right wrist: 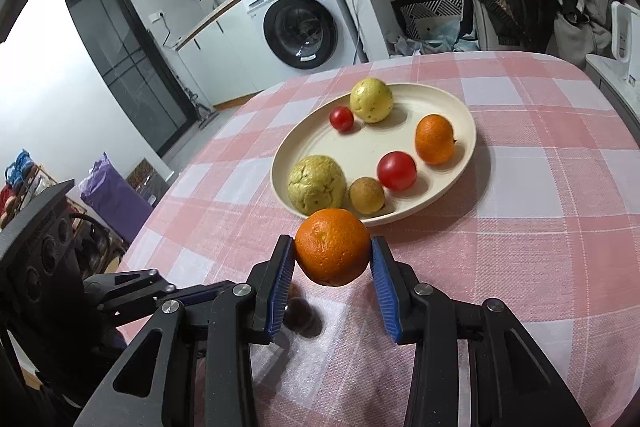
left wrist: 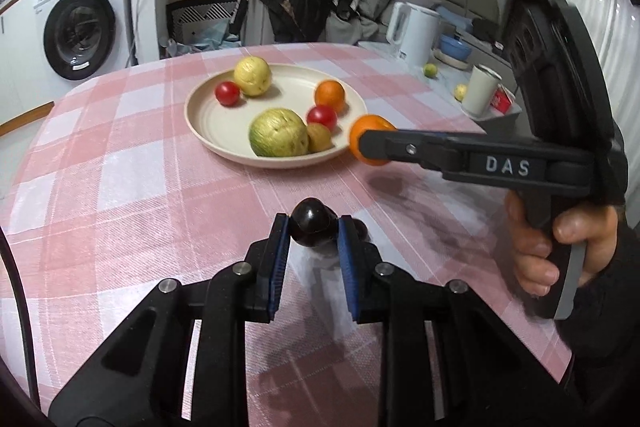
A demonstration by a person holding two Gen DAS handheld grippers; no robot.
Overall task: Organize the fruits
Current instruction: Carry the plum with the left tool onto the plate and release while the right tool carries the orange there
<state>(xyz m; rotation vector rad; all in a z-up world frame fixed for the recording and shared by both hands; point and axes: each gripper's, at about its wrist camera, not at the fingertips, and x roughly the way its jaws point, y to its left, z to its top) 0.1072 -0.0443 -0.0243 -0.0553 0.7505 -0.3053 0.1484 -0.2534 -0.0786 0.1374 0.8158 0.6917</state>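
Orange between right gripper fingers

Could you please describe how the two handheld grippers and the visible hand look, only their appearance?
Both grippers are matte black plastic with silver screws and ribbed blue pads on the fingers. The right gripper has white letters "DAS" on its side, a pistol handle and a grey trigger. The right hand is bare, with a dark sleeve. The left gripper looks the same.

washing machine, kettle, checked tablecloth
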